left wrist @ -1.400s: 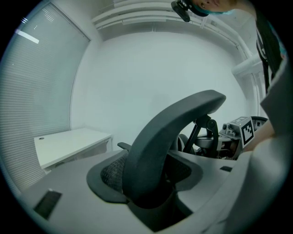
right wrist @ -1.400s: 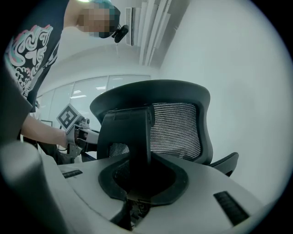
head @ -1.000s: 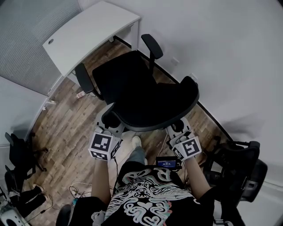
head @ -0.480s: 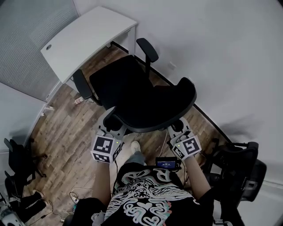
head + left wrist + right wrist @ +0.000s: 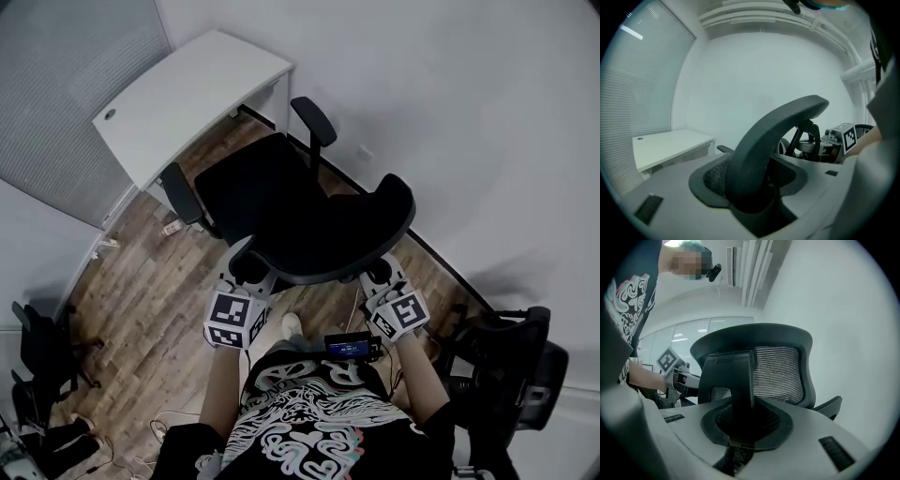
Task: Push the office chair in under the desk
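Note:
The black office chair (image 5: 258,187) stands on the wood floor with its seat facing the white desk (image 5: 187,89) at upper left. Its left armrest (image 5: 180,190) is close to the desk's front edge. The curved backrest (image 5: 333,239) is nearest me. My left gripper (image 5: 248,272) is shut on the backrest's left rim (image 5: 761,150), which fills the gap between its pads. My right gripper (image 5: 377,274) is shut on the right side of the backrest frame (image 5: 733,385). The desk (image 5: 670,145) shows beyond the chair in the left gripper view.
A white wall with a dark baseboard (image 5: 441,248) runs along the chair's right side. A second black chair (image 5: 506,366) stands at lower right. Dark gear (image 5: 37,347) and cables (image 5: 159,408) lie at lower left. A power strip (image 5: 172,226) lies by the desk.
The chair has rolled a little toward the desk with both grippers still on the backrest. I have stepped forward behind it.

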`<action>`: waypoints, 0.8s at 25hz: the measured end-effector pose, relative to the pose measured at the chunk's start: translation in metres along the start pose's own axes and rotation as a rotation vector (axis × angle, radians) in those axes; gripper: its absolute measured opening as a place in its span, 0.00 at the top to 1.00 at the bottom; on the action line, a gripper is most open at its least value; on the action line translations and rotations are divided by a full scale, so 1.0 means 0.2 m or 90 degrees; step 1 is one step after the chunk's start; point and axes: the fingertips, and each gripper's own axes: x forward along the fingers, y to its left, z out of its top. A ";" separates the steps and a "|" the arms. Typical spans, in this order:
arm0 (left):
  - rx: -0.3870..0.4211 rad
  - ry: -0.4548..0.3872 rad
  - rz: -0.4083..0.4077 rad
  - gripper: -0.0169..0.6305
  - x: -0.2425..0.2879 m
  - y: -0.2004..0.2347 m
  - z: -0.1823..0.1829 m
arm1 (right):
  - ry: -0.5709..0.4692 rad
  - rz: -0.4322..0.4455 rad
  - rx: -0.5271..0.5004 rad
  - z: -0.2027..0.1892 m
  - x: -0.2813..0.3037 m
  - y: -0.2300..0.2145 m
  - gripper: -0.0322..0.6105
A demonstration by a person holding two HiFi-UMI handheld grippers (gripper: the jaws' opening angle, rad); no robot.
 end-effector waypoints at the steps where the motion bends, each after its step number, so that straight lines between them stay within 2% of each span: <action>1: -0.001 0.001 0.000 0.59 0.00 0.00 0.00 | 0.000 0.001 0.000 0.00 0.00 0.00 0.82; 20: -0.017 0.007 0.011 0.58 0.08 0.00 0.02 | 0.010 0.028 0.004 0.01 0.05 -0.09 0.82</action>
